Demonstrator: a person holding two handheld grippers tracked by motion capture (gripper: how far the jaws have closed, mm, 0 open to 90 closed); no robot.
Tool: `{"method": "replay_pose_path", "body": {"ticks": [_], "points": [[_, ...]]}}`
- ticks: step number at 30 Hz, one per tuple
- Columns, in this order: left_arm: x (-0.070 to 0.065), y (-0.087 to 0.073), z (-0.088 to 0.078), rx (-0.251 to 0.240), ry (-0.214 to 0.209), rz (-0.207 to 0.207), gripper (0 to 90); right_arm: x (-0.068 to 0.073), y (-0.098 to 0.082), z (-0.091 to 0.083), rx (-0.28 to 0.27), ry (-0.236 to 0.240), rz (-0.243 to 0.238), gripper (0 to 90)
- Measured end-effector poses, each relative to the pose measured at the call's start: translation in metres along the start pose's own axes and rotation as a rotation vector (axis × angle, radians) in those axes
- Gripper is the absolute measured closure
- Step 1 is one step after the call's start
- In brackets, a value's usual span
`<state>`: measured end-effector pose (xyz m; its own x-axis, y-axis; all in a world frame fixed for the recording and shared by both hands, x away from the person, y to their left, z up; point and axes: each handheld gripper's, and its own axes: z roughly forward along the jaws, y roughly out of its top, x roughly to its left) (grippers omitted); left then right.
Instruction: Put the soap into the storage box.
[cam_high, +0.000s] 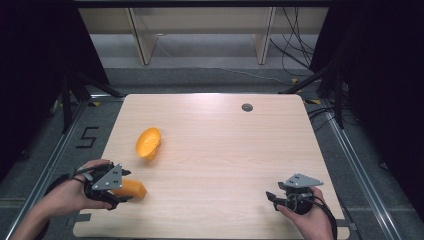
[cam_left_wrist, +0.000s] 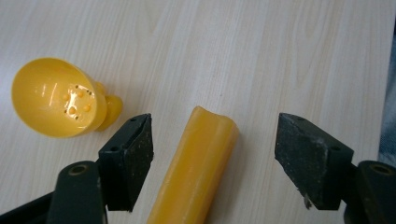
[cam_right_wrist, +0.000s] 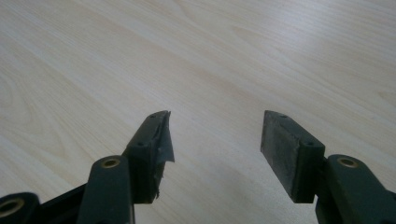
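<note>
The yellow handle piece (cam_left_wrist: 196, 168) is seen lying on the table (cam_high: 225, 150) between the wide, untouching jaws of the left gripper (cam_left_wrist: 212, 140). The yellow scoop head (cam_left_wrist: 56, 98) is found at ten o'clock of it. The right gripper (cam_right_wrist: 215, 135) is held wide over bare wood.

A light wooden table (cam_high: 215, 165) stood on a grey floor (cam_high: 210, 75), with a small round hole (cam_high: 247, 107) near its far edge. Beyond the table rose pale wooden furniture legs (cam_high: 142, 42). Black cables (cam_high: 292, 45) trailed past its far right corner; dark curtains (cam_high: 380, 75) flanked both sides.
</note>
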<state>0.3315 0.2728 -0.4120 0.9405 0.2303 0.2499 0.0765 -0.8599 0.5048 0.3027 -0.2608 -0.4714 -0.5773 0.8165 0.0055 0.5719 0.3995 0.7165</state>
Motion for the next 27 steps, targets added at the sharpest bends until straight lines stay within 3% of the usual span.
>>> {"method": "replay_pose_path", "body": {"ticks": [4,5,6,8,9,15,16,17,18,19,27], "points": [[0.012,0.0,0.003,0.057,-0.062,0.017,26.0,0.0,0.0,0.001,-0.002,0.003,-0.003,42.6],[0.016,0.0,0.003,0.093,-0.078,0.052,26.0,-0.001,0.0,0.001,0.001,-0.001,0.006,42.6],[0.016,-0.001,0.005,0.09,-0.091,0.034,26.0,-0.001,0.0,0.001,0.001,-0.001,0.006,42.6],[0.021,-0.001,0.007,0.126,-0.108,0.06,25.8,0.0,0.0,0.0,0.008,-0.001,0.03,42.5],[0.022,-0.001,0.008,0.132,-0.113,0.064,25.6,0.002,0.0,0.0,0.008,0.0,0.05,42.5],[0.032,0.001,0.018,0.166,-0.132,0.074,25.8,0.001,0.0,0.001,0.011,0.005,0.032,42.4],[0.035,0.002,0.019,0.198,-0.139,0.107,25.8,0.001,0.0,0.001,0.012,0.002,0.031,42.4],[0.035,0.0,0.024,0.211,-0.166,0.081,25.8,0.001,0.0,0.001,0.012,0.002,0.032,42.3],[0.035,0.0,0.024,0.211,-0.166,0.081,25.6,0.001,0.0,0.001,0.012,0.002,0.032,42.3],[0.037,0.0,0.026,0.244,-0.172,0.109,25.4,0.0,0.0,0.001,0.01,0.009,0.028,42.2],[0.042,-0.005,0.038,0.326,-0.219,0.121,26.2,0.0,0.0,0.002,0.016,0.016,0.024,42.2]]}}
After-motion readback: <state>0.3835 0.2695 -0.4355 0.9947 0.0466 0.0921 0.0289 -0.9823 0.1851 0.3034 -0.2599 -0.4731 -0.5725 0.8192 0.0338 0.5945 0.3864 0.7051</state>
